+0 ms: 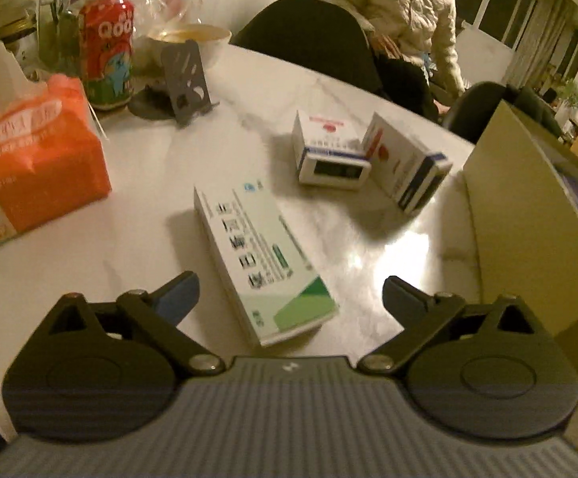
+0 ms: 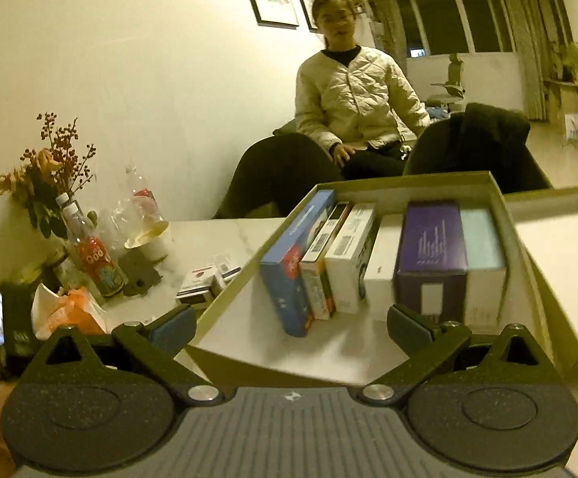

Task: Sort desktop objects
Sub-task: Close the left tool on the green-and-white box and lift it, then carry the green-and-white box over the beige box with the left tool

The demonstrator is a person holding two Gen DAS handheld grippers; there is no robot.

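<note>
A long white-and-green box [image 1: 265, 263] lies flat on the white table [image 1: 137, 239], its near end between the fingers of my left gripper [image 1: 289, 294], which is open and not touching it. Two small white boxes with red marks [image 1: 329, 151] [image 1: 404, 163] lie further back. In the right wrist view my right gripper [image 2: 289, 328] is open and empty above the near edge of an olive cardboard box [image 2: 249, 366]. Inside it stand several boxes in a row, among them a blue one [image 2: 297, 263] and a purple one [image 2: 432, 255].
An orange tissue pack [image 1: 38, 175], a red drink can [image 1: 108, 51], a grey phone stand [image 1: 187, 79] and a bowl [image 1: 193, 40] crowd the table's far left. The olive box's wall [image 1: 528, 215] rises at right. A person in a pale jacket [image 2: 352, 95] sits behind dark chairs [image 1: 309, 24]. The box lid [image 2: 559, 263] lies right.
</note>
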